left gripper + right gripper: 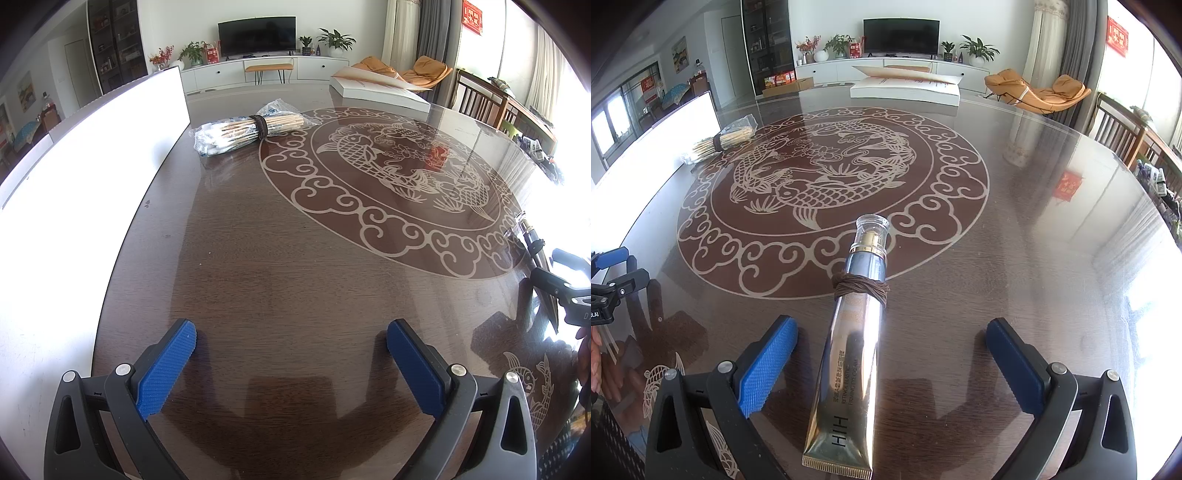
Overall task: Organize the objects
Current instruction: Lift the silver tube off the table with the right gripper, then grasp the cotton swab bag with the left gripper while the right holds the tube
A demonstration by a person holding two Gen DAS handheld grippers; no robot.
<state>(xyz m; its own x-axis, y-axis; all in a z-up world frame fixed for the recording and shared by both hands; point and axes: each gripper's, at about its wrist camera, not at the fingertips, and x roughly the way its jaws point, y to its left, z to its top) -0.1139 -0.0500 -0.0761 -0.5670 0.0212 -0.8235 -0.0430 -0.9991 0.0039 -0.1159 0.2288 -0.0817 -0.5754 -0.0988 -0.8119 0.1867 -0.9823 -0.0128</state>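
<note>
A gold and blue cream tube (849, 343) with a clear cap lies flat on the glass-topped table (1015, 258), a brown cord (860, 290) wound around its middle. My right gripper (892, 334) stands open around the tube, its blue pads well clear of it on both sides. A bundle of cotton swabs (247, 129) in a plastic bag, tied with a brown band, lies far off at the table's back left; it shows in the right wrist view too (720, 142). My left gripper (291, 334) is open over bare table, nothing between its fingers.
A white box (92, 147) stands along the table's left edge. An open book (905, 86) lies at the far side. Wooden chairs (1123, 129) stand to the right. The other gripper (561, 291) shows at the right edge of the left wrist view.
</note>
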